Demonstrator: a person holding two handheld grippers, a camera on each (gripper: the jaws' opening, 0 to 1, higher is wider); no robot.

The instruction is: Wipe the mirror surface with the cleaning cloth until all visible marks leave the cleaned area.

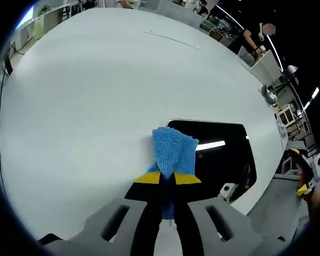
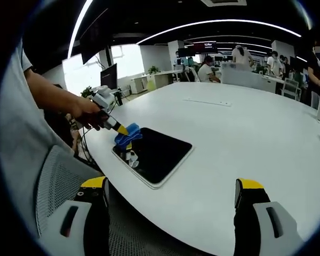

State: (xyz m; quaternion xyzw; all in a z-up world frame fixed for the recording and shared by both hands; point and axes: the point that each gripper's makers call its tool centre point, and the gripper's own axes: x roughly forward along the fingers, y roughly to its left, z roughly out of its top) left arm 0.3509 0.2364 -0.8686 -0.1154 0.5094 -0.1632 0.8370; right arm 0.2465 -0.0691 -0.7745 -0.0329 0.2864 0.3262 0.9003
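Left gripper view: the left claw (image 1: 168, 184) is seen closed on a blue cloth (image 1: 173, 152), pinched between the yellow-tipped jaws. The cloth's free end is pressed at the near edge of the mirror (image 1: 224, 160), a dark rounded rectangle lying flat on the white worktop (image 1: 96, 96). From the claw the mirror extends toward 3 o'clock, its long axis running roughly 9 to 3 in this view. No marks can be made out on the glass.

Right gripper view: the right claw (image 2: 170, 194) is seen open and empty, jaws wide apart, held off the worktop's edge. The mirror lies at about 11 o'clock from it, well apart. The left claw (image 2: 122, 129) is on the mirror's far-left corner with the cloth; it is judged the nearer, so the wiping stroke falls to it, across the glass.
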